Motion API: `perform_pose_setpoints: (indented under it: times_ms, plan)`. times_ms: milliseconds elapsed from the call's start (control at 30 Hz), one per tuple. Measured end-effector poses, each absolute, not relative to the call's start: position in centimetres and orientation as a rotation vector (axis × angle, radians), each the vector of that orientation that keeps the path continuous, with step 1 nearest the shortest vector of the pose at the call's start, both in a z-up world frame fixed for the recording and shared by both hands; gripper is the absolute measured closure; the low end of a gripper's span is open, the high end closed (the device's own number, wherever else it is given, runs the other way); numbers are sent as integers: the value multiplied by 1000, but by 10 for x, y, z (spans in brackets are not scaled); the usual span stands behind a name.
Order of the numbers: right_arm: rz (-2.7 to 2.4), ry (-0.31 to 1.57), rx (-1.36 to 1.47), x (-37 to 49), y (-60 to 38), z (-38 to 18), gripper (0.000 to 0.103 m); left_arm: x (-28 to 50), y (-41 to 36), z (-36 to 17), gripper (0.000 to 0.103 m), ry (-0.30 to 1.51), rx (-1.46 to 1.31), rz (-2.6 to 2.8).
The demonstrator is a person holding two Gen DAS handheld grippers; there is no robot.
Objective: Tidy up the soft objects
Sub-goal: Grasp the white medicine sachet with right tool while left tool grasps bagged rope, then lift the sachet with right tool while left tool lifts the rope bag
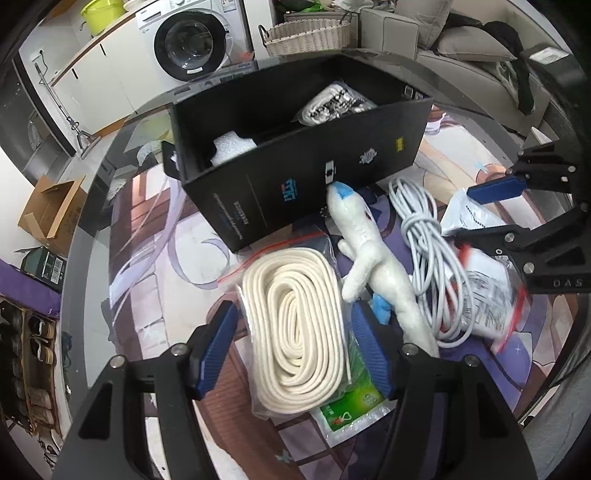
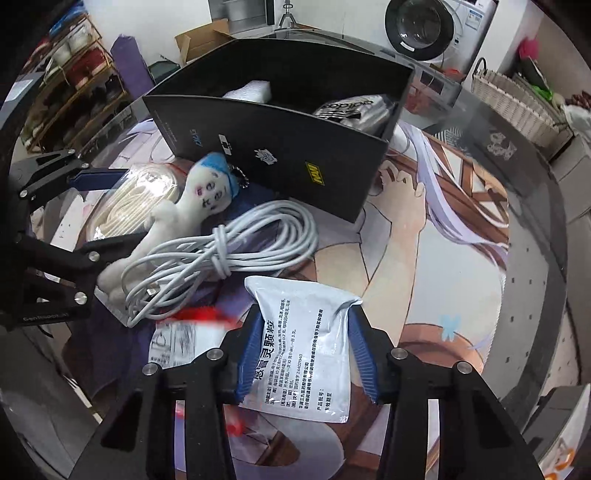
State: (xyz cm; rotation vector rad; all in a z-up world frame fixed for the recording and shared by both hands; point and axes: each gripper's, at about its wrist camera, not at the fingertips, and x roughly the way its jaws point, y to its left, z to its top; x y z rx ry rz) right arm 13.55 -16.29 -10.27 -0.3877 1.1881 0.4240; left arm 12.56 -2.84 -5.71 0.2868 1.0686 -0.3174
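Note:
A bagged coil of cream rope (image 1: 295, 325) lies between the open fingers of my left gripper (image 1: 293, 350). A white plush doll with blue hair (image 1: 365, 251) lies beside it, also in the right wrist view (image 2: 177, 218). A grey cable bundle (image 2: 221, 251) lies to its right. My right gripper (image 2: 306, 350) has its jaws against both sides of a silver sachet (image 2: 306, 354) and holds it. A black box (image 1: 295, 155) stands behind, holding white foam (image 1: 231, 147) and a bagged item (image 1: 328, 103).
A green-printed packet (image 1: 351, 406) lies under the rope bag. A clear zip bag with a red strip (image 2: 177, 343) lies by the sachet. The round glass table's rim (image 2: 535, 258) curves right. A wicker basket (image 1: 306, 35), sofa and washing machine (image 1: 192, 44) stand beyond.

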Motion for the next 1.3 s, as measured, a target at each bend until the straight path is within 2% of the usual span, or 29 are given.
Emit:
perform_pose_setpoints:
  times_ms: [67, 133, 167, 200, 300, 333, 367, 533, 1067, 1300]
  plan:
    - [395, 1204, -393, 135, -157, -103, 51, 127, -30, -61, 33, 1079, 291, -318]
    - [375, 1210, -411, 132, -159, -102, 43, 129, -31, -62, 32, 1078, 292, -311]
    - [368, 1212, -418, 131, -159, -102, 42, 130, -30, -62, 33, 1080, 291, -306]
    - [369, 1214, -420, 129, -162, -101, 41, 131, -30, -62, 36, 1080, 286, -305]
    - [389, 1224, -423, 129, -161, -104, 42, 131, -24, -64, 55, 1088, 243, -328]
    - [403, 1227, -420, 128, -162, -104, 47, 133, -22, -64, 61, 1096, 229, -341]
    - [434, 1221, -425, 127, -161, -104, 56, 133, -20, -64, 63, 1104, 210, -360]
    - [470, 1177, -483, 117, -150, -99, 68, 133, -19, -62, 71, 1090, 215, -349]
    - [460, 1113, -421, 119, -160, -74, 69, 127, -12, -48, 72, 1050, 195, -347]
    - [481, 830, -324, 102, -161, -22, 69, 121, -9, -23, 72, 928, 157, -360]
